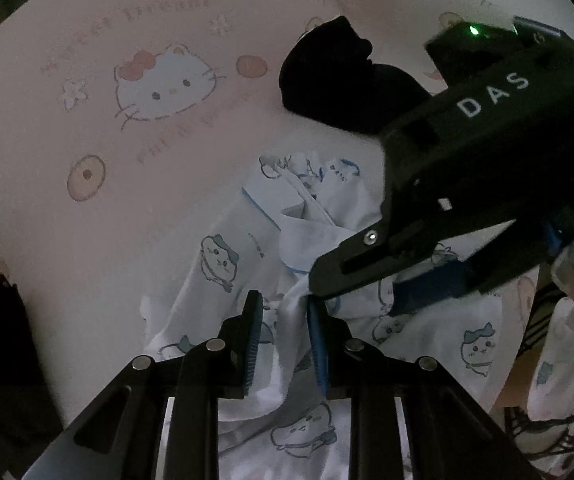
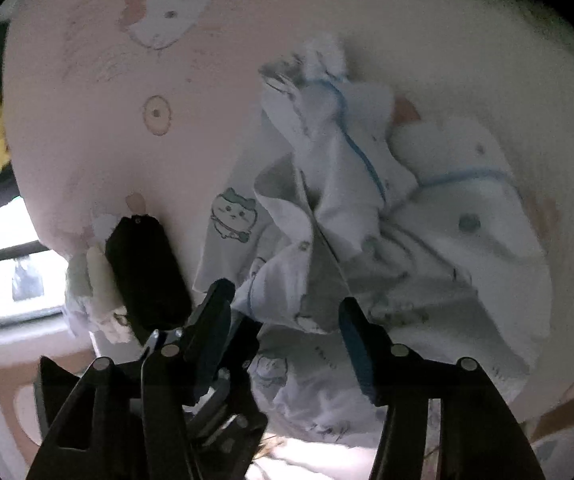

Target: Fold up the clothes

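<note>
Garment: a white pyjama top (image 1: 223, 264) with blue piping and small cartoon animal prints lies crumpled across the lower centre and right of the left wrist view; in the right wrist view it (image 2: 439, 248) fills the centre and right, bunched, with a collar edge and buttons showing.
Surface: a pale pink sheet (image 1: 87, 128) printed with cat faces and flowers (lettering too blurred to read) covers the upper left of both views.
Left gripper (image 1: 285, 344): bottom centre of its own view, blue-padded fingers set apart with a ridge of the white cloth standing between them; whether the pads press it I cannot tell.
Right gripper (image 1: 319, 284): comes in from the right of the left wrist view, its black body marked "DAS", tip down on the cloth just above the left fingers; in its own view the jaws (image 2: 283, 344) are spread wide, cloth beyond them.
Dark garment (image 1: 339, 80): black, upper centre of the left wrist view, on the sheet.
Black block (image 2: 147, 272): lower left of the right wrist view, beside the top.
</note>
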`<state>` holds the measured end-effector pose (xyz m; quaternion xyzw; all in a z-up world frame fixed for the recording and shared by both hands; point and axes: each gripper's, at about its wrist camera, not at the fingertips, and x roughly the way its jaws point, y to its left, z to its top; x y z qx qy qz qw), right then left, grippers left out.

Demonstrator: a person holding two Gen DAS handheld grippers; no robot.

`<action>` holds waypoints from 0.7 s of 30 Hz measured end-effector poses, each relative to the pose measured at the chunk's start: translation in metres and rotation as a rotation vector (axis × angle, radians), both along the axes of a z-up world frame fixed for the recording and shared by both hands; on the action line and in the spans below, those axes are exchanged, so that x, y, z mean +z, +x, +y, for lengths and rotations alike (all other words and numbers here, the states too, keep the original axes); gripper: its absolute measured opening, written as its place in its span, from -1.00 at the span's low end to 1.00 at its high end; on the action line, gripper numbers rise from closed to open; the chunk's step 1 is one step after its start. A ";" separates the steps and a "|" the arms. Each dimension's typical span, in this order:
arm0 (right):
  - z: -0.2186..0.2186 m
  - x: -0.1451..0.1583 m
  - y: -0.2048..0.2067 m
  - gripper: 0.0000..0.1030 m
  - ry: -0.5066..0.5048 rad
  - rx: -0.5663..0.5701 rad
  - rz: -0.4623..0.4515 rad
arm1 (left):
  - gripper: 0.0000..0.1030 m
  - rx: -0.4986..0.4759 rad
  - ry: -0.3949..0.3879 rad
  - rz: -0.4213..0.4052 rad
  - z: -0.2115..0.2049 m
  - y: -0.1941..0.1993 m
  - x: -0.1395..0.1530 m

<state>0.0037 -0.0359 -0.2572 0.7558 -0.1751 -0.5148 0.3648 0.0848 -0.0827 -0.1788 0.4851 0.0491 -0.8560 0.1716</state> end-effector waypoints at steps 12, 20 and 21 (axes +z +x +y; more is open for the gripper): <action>0.020 -0.010 0.001 0.21 0.046 -0.143 -0.059 | -0.70 0.044 0.056 0.011 -0.009 -0.001 -0.007; -0.010 -0.017 0.011 0.21 0.018 -0.125 -0.061 | -0.70 0.025 0.072 0.021 -0.012 0.002 -0.009; -0.014 -0.019 0.012 0.13 0.009 -0.117 -0.067 | -0.70 0.026 0.073 0.028 -0.012 0.004 -0.008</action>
